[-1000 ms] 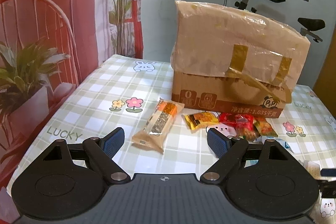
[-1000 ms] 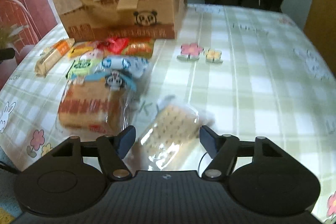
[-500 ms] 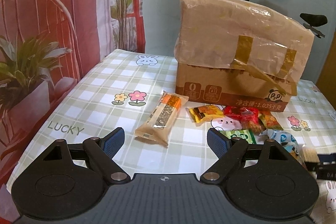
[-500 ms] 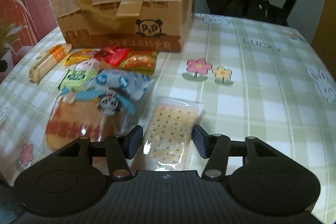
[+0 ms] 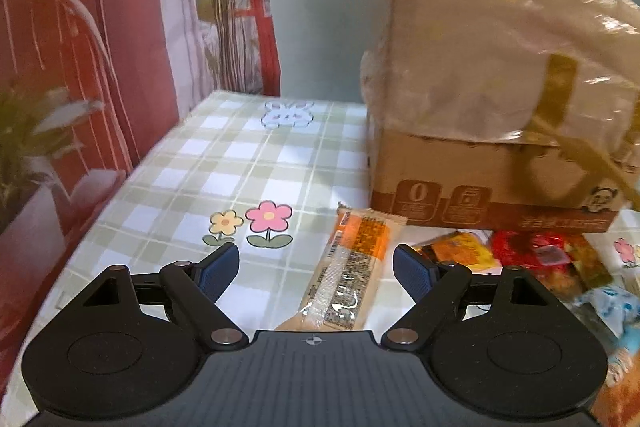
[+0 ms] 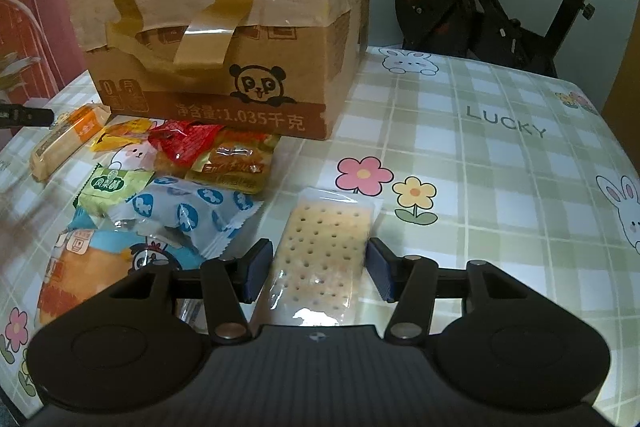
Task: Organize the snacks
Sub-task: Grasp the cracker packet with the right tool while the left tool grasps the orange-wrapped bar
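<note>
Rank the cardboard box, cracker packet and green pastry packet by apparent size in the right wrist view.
1. Cardboard box, clearly largest, though farthest.
2. Cracker packet, nearest the camera, so somewhat enlarged.
3. Green pastry packet, smallest; partly covered, so its full size is unsure.

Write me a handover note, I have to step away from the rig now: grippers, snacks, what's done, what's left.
Left gripper: open, fingers astride the orange-labelled bar, not gripping.
Right gripper: open, fingers either side of the cracker pack, small gaps showing.
Snacks: all on the checked tablecloth; the rest piled in front of the taped cardboard box.
Done: nothing sorted or lifted.
Left: close on both packs, then organize everything.
</note>
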Available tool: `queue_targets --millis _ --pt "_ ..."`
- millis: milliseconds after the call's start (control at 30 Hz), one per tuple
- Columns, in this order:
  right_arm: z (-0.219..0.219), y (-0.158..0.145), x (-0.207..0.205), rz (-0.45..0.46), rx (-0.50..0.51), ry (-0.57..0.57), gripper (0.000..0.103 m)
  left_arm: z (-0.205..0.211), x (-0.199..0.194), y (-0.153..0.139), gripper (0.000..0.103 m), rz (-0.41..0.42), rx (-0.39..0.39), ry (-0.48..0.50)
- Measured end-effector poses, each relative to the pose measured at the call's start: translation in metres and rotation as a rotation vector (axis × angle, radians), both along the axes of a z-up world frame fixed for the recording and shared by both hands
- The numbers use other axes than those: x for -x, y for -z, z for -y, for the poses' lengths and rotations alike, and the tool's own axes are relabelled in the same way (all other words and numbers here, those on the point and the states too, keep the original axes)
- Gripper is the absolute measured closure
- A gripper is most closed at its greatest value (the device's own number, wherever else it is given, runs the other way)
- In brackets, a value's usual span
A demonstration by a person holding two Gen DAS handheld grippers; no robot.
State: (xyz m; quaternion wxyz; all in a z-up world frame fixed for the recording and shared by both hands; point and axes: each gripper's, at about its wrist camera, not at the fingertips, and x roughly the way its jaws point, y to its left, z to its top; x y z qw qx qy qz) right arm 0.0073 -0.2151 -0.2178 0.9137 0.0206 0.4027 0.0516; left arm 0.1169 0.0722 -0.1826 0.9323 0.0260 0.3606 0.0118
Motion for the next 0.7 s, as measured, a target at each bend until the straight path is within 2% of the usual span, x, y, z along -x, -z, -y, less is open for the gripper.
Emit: queue_targets --millis 433,467,533,567,633,700 --pt "-0.003 0.003 0.007 0.008 0.015 0.056 0.043 0.011 -0.019 0.025 0.017 -0.061 -0.05 0.045" --pt "-0.004 0.004 0.007 0.011 0.021 0.057 0.043 0.012 -0.021 0.027 0.019 -0.065 -0.051 0.047" --pt "-0.005 0.005 0.006 0.017 0.028 0.063 0.044 0.013 -0.021 0.03 0.031 -0.083 -0.046 0.054" --pt "-0.004 0.005 0.007 0.019 0.027 0.067 0.045 0.013 -0.021 0.032 0.05 -0.1 -0.041 0.064" --pt "-0.004 0.005 0.009 0.025 0.026 0.069 0.051 0.013 -0.016 0.033 0.057 -0.106 -0.046 0.072" --pt "-0.004 0.005 0.01 0.027 0.027 0.065 0.052 0.013 -0.011 0.032 0.062 -0.101 -0.04 0.088"
